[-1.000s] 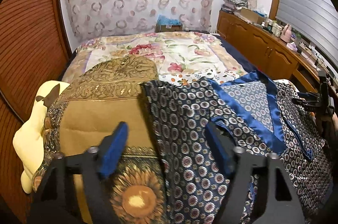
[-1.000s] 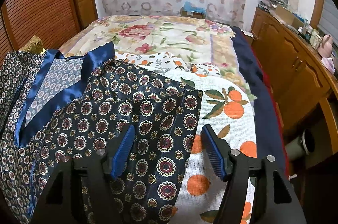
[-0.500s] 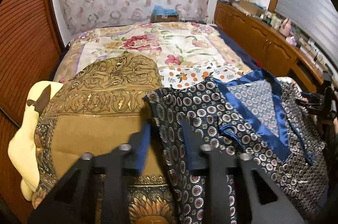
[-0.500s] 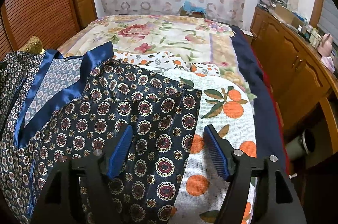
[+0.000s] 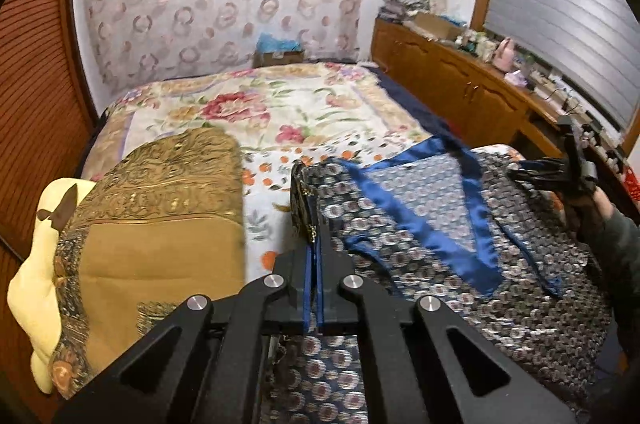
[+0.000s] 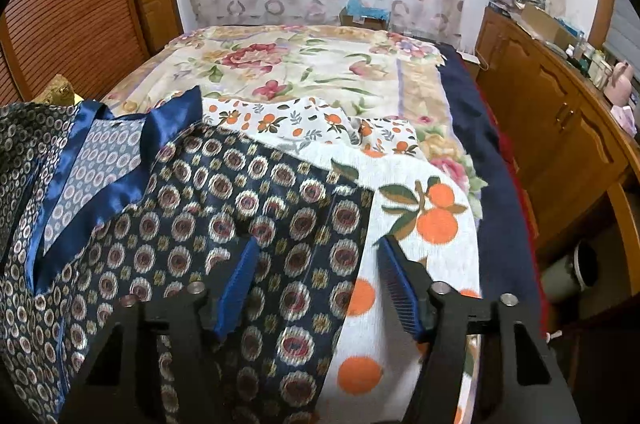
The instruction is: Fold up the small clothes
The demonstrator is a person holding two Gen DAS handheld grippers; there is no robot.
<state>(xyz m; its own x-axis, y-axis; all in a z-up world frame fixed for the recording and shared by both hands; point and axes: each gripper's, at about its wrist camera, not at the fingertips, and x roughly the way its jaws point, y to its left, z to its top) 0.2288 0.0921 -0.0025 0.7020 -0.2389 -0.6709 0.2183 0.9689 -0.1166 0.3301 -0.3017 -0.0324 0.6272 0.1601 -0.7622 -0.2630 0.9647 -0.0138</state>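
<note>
No legible text, label, brand or number was found in either view; items on the cabinet [image 5: 472, 84] were too small and blurred to read.

The patterned garment [image 6: 240, 208] runs off the lower left frame edge; countertop clutter [image 5: 480, 38], upper right, is too small to identify.
</note>
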